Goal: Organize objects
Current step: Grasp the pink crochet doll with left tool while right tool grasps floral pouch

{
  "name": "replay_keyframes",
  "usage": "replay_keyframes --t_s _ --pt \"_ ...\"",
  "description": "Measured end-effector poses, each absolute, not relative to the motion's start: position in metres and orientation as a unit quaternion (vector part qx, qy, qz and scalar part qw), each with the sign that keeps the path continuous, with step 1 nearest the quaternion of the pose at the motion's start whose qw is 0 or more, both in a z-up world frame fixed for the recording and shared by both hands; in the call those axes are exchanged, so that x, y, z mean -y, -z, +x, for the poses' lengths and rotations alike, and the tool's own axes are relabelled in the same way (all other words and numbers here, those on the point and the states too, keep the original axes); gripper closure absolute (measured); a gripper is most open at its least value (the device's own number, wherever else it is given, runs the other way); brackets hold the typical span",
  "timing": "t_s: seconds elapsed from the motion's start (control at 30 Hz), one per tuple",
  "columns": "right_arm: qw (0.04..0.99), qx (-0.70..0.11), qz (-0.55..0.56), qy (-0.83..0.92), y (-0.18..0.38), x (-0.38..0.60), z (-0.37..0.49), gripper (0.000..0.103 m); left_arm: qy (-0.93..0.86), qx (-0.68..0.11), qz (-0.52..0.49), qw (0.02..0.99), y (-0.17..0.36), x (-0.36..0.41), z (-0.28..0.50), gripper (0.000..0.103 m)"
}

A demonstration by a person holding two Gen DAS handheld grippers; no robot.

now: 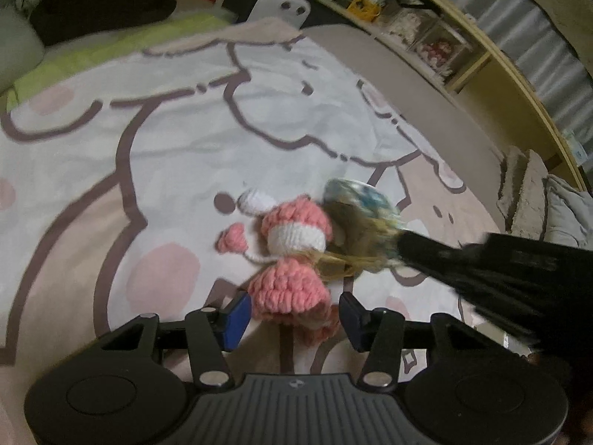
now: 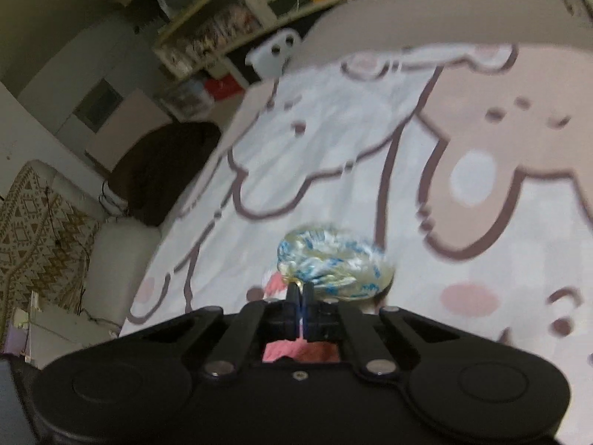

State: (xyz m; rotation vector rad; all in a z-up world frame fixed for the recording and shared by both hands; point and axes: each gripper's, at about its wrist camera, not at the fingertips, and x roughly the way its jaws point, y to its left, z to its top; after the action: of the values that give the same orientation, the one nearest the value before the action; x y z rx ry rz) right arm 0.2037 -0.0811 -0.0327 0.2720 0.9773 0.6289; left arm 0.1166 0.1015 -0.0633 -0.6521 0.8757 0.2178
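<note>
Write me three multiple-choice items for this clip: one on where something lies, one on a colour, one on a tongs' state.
1. Where does the crochet doll lie?
A. on the cartoon-print blanket
B. on a shelf
C. in a drawer

2. What colours is the doll's yarn?
A. green and black
B. pink and white
C. all yellow

3. How do the right tongs stand?
A. wide open
B. out of view
C. shut, pads together

Answers:
1 A, the left wrist view shows it flat on the print, with the left tongs around its lower end.
2 B, pink ruffles with a white band.
3 C, the right wrist view shows its pads meeting just under the blue-and-white bundle.
</note>
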Motion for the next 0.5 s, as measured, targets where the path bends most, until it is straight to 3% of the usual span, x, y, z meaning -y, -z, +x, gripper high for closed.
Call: replay_keyframes --t_s 0.27,0.5 --pt "0.861 -0.414 0.087 -0.283 -0.008 0.126 0.194 0.102 -0.096 -0.399 -0.294 0.863 0.051 -0.108 0.128 0.055" --pt "0.835 -0.451 0.050 -0.311 0.006 0.138 0.154 0.102 -0.081 -0.423 -0.260 0.864 0.067 -0.103 0.153 0.065"
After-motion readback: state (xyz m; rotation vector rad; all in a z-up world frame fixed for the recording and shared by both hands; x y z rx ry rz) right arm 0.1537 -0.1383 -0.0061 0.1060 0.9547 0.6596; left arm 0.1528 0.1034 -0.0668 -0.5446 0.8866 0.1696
